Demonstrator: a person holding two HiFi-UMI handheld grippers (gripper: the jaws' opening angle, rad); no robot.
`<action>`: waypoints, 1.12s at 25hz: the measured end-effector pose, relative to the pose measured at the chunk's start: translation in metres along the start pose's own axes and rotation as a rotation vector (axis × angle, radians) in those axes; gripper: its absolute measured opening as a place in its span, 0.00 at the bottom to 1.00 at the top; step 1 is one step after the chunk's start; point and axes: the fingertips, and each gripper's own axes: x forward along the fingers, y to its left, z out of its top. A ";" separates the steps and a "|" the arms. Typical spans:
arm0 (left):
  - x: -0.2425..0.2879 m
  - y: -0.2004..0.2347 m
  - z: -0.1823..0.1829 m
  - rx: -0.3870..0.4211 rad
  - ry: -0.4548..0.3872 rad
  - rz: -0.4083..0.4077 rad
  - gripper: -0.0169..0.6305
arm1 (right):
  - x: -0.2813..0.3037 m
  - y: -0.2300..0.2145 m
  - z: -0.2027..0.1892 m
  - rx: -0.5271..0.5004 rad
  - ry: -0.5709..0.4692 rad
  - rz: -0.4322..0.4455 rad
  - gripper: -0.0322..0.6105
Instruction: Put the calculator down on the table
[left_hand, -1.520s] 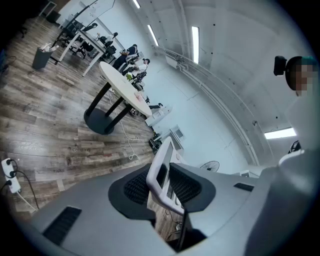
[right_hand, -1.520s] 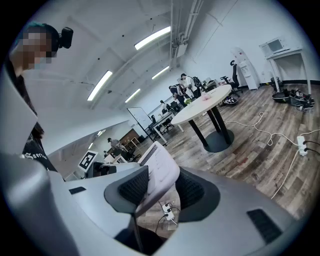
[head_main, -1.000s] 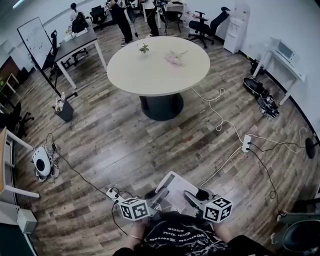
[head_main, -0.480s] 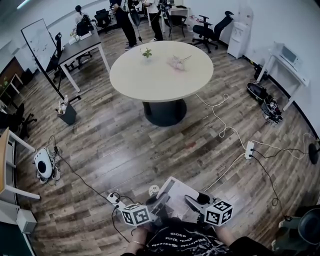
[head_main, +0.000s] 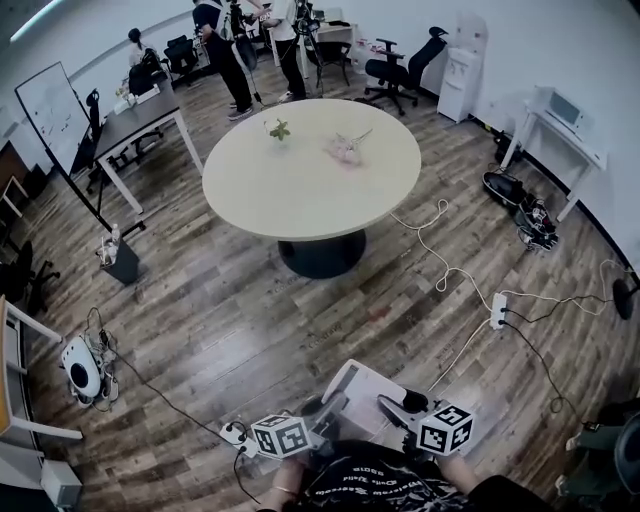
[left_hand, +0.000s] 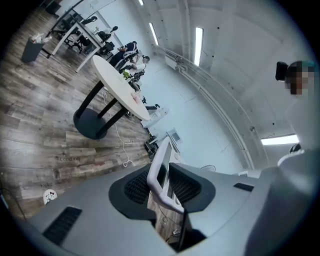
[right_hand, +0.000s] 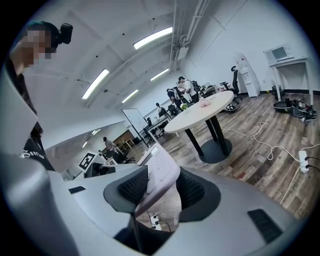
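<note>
Two grippers hold the calculator close to the person's body, over the floor. The left gripper is clamped on one edge, the right gripper on the opposite edge. Step in hand, as judged: carrying it to the table, well apart ahead. Recommended: firm, level grips and hands moving together, so the calculator is not twisted. A power strip with trailing leads lies on the floor between; footing needs care. A plant stands far on the tabletop; the bare near part suits the set-down.
</note>
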 end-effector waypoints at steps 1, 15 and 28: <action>0.004 0.005 0.013 0.007 0.005 -0.006 0.21 | 0.010 -0.002 0.008 0.001 -0.006 -0.007 0.34; 0.012 0.076 0.156 0.083 0.077 -0.057 0.21 | 0.140 0.007 0.083 0.024 -0.088 -0.077 0.34; 0.012 0.105 0.198 0.094 0.061 -0.028 0.21 | 0.191 0.002 0.105 0.032 -0.067 -0.049 0.35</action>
